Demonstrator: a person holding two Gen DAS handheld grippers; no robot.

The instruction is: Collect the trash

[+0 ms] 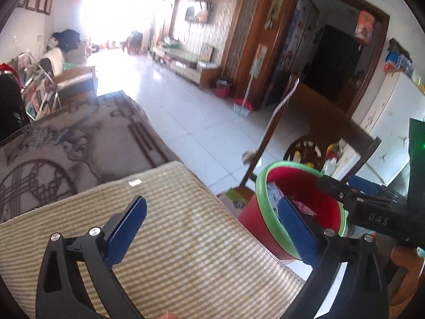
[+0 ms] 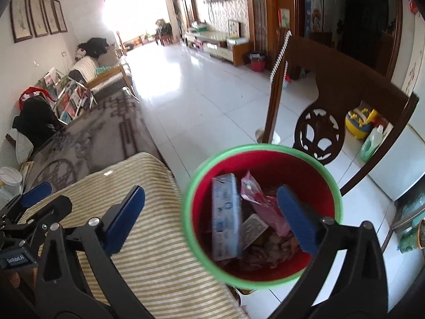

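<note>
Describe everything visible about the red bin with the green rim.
The round red plastic bin with a green rim stands upright and open beside the striped yellow-and-white cushion, in front of a dark carved wooden chair. It holds a pale blue carton, a pink wrapper and other scraps. Whether anything touches it cannot be told.

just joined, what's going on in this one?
A person is collecting trash with two handheld grippers. Both the left gripper and the right gripper have open, empty jaws. The red bin beside the striped cushion already holds a blue carton and a pink wrapper.
</note>
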